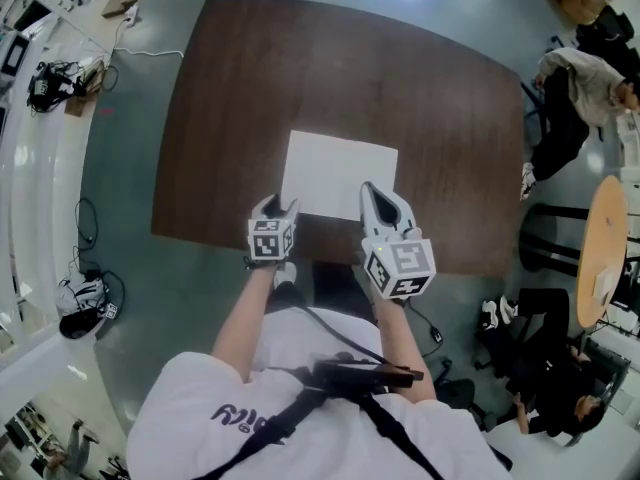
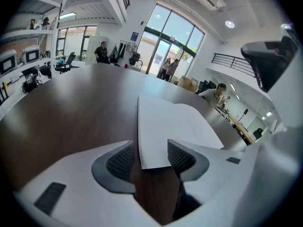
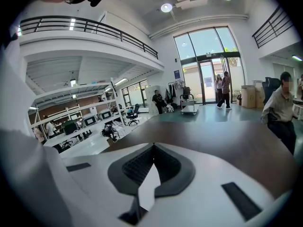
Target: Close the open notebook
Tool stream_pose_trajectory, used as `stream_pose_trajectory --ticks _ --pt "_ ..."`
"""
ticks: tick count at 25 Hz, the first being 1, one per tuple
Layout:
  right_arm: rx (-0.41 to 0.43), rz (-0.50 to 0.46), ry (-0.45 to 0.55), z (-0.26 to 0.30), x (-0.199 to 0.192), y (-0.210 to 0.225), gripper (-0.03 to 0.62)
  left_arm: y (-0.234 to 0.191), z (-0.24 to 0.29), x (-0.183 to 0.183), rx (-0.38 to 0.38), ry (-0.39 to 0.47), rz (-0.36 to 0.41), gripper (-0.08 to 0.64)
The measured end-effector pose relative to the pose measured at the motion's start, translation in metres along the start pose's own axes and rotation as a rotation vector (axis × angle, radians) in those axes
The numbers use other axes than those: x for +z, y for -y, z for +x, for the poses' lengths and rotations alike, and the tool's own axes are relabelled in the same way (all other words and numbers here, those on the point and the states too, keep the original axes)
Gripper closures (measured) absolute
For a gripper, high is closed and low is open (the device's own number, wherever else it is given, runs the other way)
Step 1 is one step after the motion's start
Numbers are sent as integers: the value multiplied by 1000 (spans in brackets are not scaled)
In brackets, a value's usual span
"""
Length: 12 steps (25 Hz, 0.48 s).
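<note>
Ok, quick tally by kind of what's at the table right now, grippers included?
White notebook: 1
Grippers: 2, the left gripper and the right gripper
Brown table: 1
Total: 4

Left claw spread wide, right claw pinched closed.

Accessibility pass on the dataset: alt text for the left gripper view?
The left gripper, jaws open, straddles the near corner of a white notebook lying on a dark wooden table. A bright hall with people lies beyond.
</note>
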State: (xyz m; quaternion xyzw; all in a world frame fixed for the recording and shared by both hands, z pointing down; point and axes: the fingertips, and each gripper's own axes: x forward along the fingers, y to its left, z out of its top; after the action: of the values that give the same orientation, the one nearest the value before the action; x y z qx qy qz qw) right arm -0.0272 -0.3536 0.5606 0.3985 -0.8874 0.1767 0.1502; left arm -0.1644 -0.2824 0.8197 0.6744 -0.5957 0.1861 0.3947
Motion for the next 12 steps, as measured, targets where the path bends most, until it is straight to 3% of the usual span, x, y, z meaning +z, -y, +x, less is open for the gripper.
stream_pose_trajectory --ticks 2,5,12 --pt "-9 6 8 -2 0 4 601 -1 1 -1 24 -1 20 338" --pt "-9 9 16 -2 2 7 602 -7 3 -1 53 -7 24 413" --pt "1 10 19 -4 0 3 601 -10 2 -1 74 -24 -26 488"
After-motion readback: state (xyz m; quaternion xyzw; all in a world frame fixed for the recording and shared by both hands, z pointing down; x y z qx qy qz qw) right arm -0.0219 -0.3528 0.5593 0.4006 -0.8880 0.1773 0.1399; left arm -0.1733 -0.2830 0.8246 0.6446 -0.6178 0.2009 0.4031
